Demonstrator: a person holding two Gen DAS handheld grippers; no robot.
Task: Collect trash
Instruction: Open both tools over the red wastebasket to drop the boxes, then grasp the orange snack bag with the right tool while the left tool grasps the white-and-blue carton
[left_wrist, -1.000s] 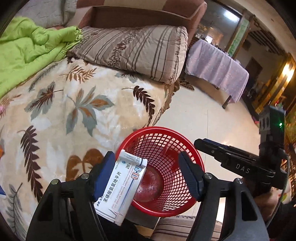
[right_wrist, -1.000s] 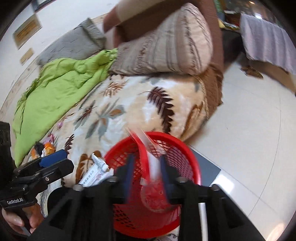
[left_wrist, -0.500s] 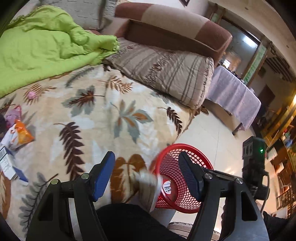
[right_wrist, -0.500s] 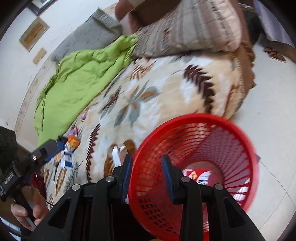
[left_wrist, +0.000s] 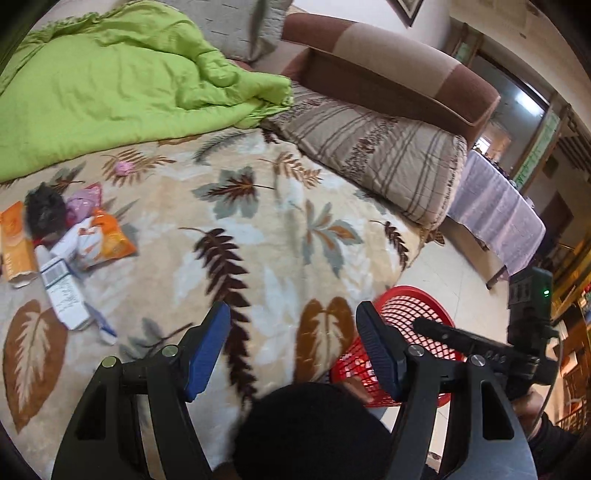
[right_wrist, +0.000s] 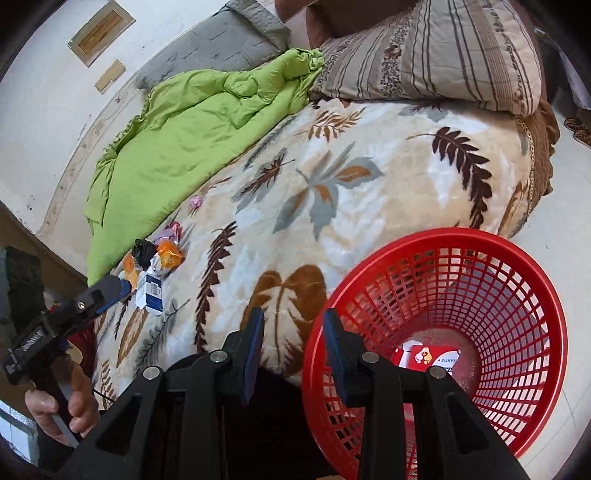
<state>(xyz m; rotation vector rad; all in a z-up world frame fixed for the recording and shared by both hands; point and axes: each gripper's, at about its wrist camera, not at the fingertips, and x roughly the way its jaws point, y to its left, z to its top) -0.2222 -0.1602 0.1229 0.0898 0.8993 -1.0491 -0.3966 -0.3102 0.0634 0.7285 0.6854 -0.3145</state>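
My left tongs (left_wrist: 293, 347) are wide apart with nothing in them. They hang over the blanket (left_wrist: 258, 221) with leaves on it. My right tongs (right_wrist: 293, 343) are apart too, but not so wide, and they hold nothing. The red basket (right_wrist: 517, 258) sits on the floor, right by the bed's edge. A red and white box (right_wrist: 424, 356) lies in its bottom. More trash (left_wrist: 70, 243) lies in a pile on the blanket, near the green quilt (left_wrist: 110, 85), far from the basket.
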